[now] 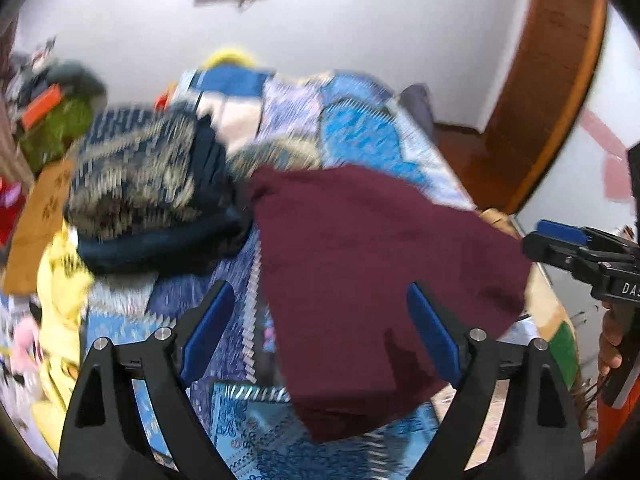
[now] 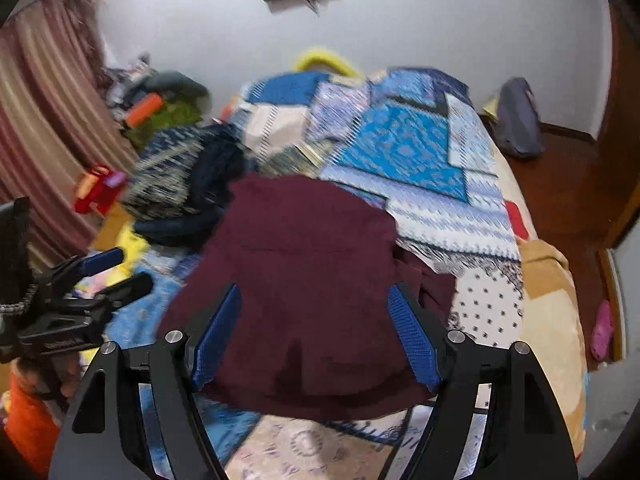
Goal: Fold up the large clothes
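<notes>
The left gripper point(image 1: 320, 332) stands with its blue-padded fingers point(image 1: 208, 332) spread wide and nothing between them, poised above the near left edge of the maroon garment point(image 1: 360, 260). The right gripper point(image 2: 316, 332) is likewise wide apart and holds nothing, hovering over the near middle of the same maroon garment point(image 2: 304, 280). In the left wrist view the right gripper point(image 1: 560, 244) shows at the far right with a hand point(image 1: 610, 340) on its handle; there its jaws look nearly closed, though the angle is too poor to be sure.

The garment lies spread on the blue patterned bedspread point(image 2: 408, 160), its near hem close to the bed's front edge. Just beyond its far left corner sits a pile of dark blue and patterned clothes point(image 1: 148, 188), touching it or nearly so. A yellow cloth point(image 1: 60, 300) lies left of the pile. A striped curtain point(image 2: 44, 120) hangs at the left wall.
</notes>
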